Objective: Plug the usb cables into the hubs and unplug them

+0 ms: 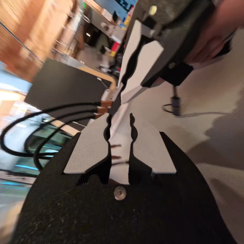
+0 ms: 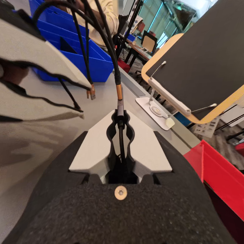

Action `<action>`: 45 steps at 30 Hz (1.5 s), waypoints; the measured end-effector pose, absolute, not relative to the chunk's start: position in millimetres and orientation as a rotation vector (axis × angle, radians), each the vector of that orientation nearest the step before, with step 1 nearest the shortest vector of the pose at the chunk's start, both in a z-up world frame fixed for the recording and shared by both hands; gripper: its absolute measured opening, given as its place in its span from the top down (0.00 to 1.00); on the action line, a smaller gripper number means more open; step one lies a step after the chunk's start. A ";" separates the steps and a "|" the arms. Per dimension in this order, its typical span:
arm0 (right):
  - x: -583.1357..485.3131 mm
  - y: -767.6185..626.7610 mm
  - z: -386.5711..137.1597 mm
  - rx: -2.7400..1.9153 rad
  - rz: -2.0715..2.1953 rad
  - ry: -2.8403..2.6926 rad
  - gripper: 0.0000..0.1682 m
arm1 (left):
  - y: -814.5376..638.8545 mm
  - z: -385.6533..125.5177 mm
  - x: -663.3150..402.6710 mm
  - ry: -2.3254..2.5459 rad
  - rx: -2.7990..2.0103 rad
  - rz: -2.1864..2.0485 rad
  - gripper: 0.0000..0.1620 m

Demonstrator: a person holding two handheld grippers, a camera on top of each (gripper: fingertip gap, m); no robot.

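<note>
My right gripper (image 2: 120,111) is shut on a grey plug (image 2: 120,108) whose thin black lead runs back between the fingers. A black cable with a copper sleeve (image 2: 119,92) joins the plug from above. Several more black cables hang beside it, ending in loose copper connectors (image 2: 92,94). My left gripper (image 2: 86,101) comes in from the left, open, its tips beside those connectors. In the left wrist view it (image 1: 119,115) is open, with three copper cable ends (image 1: 104,105) just left of its tips. The right gripper (image 1: 121,92) is just beyond. A white surface shows between the fingers.
A black board with a tan rim (image 2: 198,59) stands on a white stand base (image 2: 149,105) on the grey table (image 2: 39,132); it also shows in the left wrist view (image 1: 66,85). Blue bins (image 2: 85,63) sit at the back left, a red bin (image 2: 217,171) at the right. A person's cream sleeve (image 2: 105,19) is behind.
</note>
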State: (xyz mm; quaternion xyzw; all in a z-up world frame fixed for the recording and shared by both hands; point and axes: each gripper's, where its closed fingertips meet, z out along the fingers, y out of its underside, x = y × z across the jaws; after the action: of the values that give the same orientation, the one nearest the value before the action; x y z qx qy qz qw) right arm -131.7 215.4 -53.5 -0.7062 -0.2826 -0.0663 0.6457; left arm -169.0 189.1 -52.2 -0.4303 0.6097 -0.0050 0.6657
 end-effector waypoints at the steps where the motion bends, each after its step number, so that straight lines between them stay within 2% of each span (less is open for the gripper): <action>1: -128.7 215.6 -57.5 -1.599 -0.184 -0.645 0.96 | 192.2 -56.6 -172.0 1.370 -1.069 -0.105 0.82; 6: -137.5 206.5 -60.2 -1.496 -0.170 -0.698 0.96 | 226.7 -56.0 -180.1 1.182 -1.455 -0.552 0.77; 12: -160.7 194.1 -48.4 -1.345 -0.170 -0.791 0.96 | 221.8 -33.6 -183.2 1.105 -1.268 -0.794 0.80; 17: -161.7 189.6 -49.7 -1.318 -0.158 -0.835 0.96 | 212.5 -31.4 -186.8 1.117 -1.125 -0.701 0.87; 19: -160.8 188.5 -51.3 -1.327 -0.160 -0.846 0.96 | 215.1 -31.3 -187.8 1.103 -1.117 -0.668 0.93; 24: -162.0 192.2 -58.1 -1.417 -0.147 -0.848 0.95 | 217.9 -36.2 -187.8 1.099 -1.138 -0.711 0.93; 28: -166.8 195.6 -63.3 -1.503 -0.124 -0.880 0.87 | 215.0 -41.2 -186.1 1.116 -1.114 -0.665 0.93; 31: -169.6 199.6 -65.6 -1.555 -0.171 -0.924 0.84 | 207.7 -41.8 -183.8 1.130 -1.085 -0.615 0.93; 32: -168.6 202.5 -64.1 -1.547 -0.246 -0.939 0.85 | 204.2 -41.7 -182.5 1.133 -1.081 -0.608 0.93; 35: -170.1 207.3 -59.3 -1.509 -0.408 -0.964 0.95 | 196.3 -39.4 -179.7 1.126 -1.064 -0.582 0.93; 45: -172.6 206.5 -57.1 -1.497 -0.457 -0.945 0.95 | 193.5 -36.8 -181.6 1.064 -1.082 -0.608 0.93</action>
State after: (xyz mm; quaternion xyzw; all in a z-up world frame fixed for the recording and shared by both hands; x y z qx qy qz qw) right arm -172.6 206.5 -57.1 -0.6484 -0.4095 -0.1981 0.6105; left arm -181.6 193.5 -36.8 -0.4827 0.4746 -0.2711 0.6842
